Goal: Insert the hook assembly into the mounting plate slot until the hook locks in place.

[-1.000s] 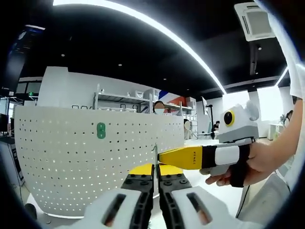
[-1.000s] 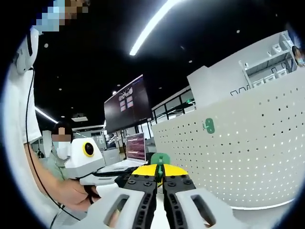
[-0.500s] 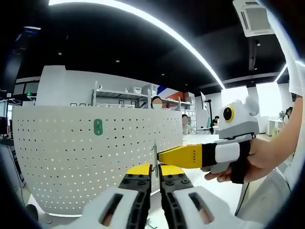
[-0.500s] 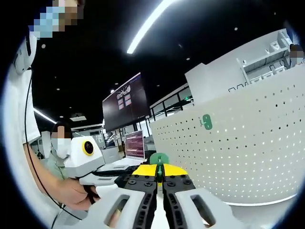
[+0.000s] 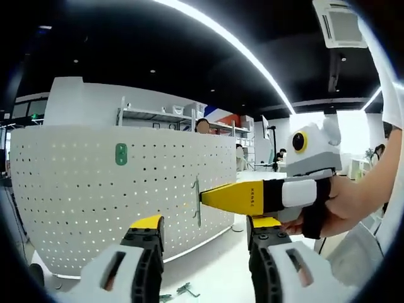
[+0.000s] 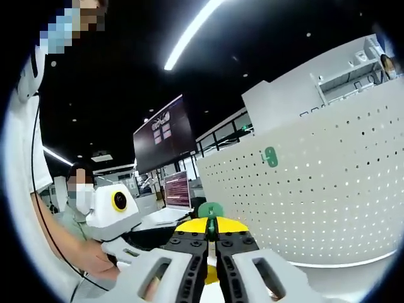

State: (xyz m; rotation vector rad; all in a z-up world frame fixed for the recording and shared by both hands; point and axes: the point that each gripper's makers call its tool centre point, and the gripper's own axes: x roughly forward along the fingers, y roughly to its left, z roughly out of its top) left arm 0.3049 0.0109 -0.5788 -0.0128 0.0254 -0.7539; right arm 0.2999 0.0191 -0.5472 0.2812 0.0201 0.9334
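Left claw (image 5: 202, 237) rises from the bottom of the left gripper view with its two black, yellow-tipped jaws spread wide and nothing between them. Between and above those jaws, at the middle of the frame, the right claw (image 5: 203, 197) comes in from the right: its yellow tip is pressed shut on the hook assembly (image 5: 196, 201), which shows here edge-on as a thin, pale greenish-grey strip standing upright, with a small bent piece at its top. A hand (image 5: 338, 205) at the right edge grips that tool's white and black body. Behind the strip, filling the left and centre of the frame, stands the mounting plate (image 5: 82, 202), a broad white pegboard dotted with regular rows of small holes and bulging under the fisheye lens; a small green tag (image 5: 120, 153) with two holes sits on its upper part. On the white worktop (image 5: 214, 274) in the lower middle of the frame lie a few small greenish pieces (image 5: 180, 291), too small to make out. In the right gripper view, the right claw (image 6: 211, 235) stands at the bottom centre with its jaws closed on the hook assembly (image 6: 211, 214), seen as a narrow green stem topped by a rounded green head just above the yellow tips. The mounting plate (image 6: 328, 189) spreads across the right half of that frame, its green tag (image 6: 270, 156) high on it, clearly apart from the hook. The left claw's white body (image 6: 117, 211) with its yellow ring sits at lower left.
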